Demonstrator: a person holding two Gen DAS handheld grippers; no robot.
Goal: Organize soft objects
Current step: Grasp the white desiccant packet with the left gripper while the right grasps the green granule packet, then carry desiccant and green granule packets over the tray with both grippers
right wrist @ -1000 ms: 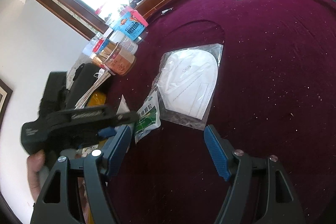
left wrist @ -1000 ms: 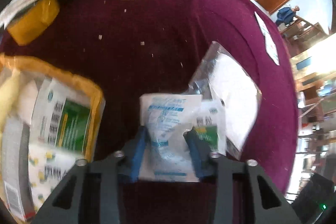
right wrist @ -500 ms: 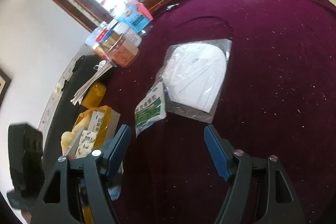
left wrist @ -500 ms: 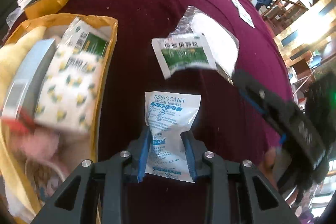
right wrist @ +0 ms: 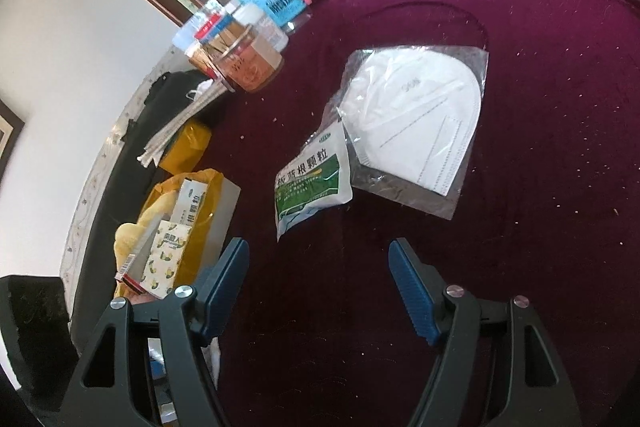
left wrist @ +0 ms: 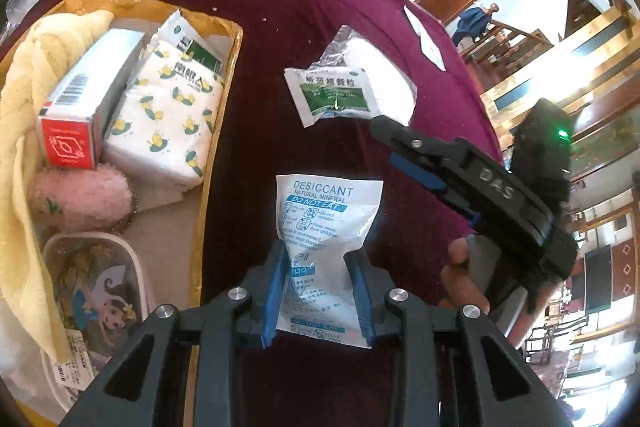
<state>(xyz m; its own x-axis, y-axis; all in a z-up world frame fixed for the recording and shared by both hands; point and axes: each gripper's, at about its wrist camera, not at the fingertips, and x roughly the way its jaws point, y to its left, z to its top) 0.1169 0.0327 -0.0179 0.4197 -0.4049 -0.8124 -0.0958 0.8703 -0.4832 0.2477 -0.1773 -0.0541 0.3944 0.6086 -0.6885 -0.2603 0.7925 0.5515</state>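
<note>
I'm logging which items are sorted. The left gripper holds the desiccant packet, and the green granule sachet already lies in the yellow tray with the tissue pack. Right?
Not quite. The left gripper does hold the desiccant packet, but the green granule sachet lies on the maroon tablecloth, outside the yellow tray that holds the tissue pack. The left wrist view shows it.

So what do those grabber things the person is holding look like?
Both are black plastic claws. The left gripper and the right gripper each have two angled arms with cut-out holes, silver screws at the joints, and ridged blue pads on the fingertips. Seen from the left camera, the right one has a chunky black body with raised letters "DAS" and a small green light behind it. No sleeves show.
</note>
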